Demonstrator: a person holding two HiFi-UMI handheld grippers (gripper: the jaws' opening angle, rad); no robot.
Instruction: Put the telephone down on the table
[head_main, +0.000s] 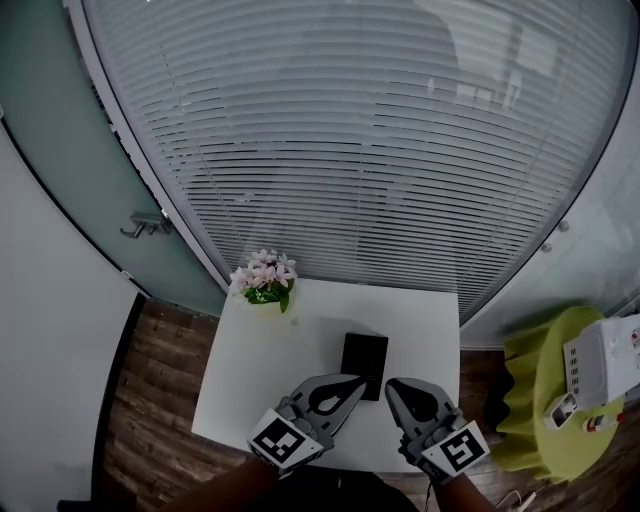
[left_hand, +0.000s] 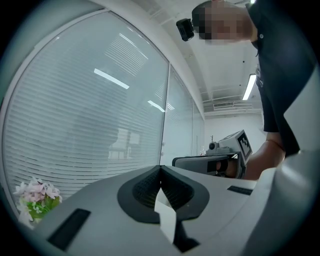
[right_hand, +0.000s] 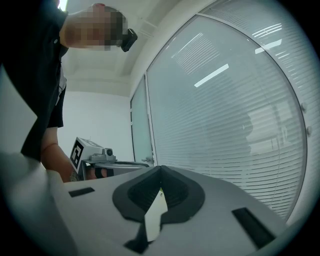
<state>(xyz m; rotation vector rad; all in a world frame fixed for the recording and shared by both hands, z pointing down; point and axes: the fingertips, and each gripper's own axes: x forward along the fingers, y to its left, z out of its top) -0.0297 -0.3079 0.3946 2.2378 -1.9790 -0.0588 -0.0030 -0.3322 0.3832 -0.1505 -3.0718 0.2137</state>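
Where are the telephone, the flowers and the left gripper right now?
telephone (head_main: 364, 360), head view, middle of its dark face.
flowers (head_main: 266, 272), head view, the pink blossoms.
left gripper (head_main: 352, 384), head view, between its shut fingertips.

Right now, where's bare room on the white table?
Free: the white table's left half, from the flowers down to the front edge; the back strip behind the telephone; a narrower strip to its right. Crowded: front centre, where the left hand-held gripper and right hand-held gripper, both shut, sit at the telephone's near end.
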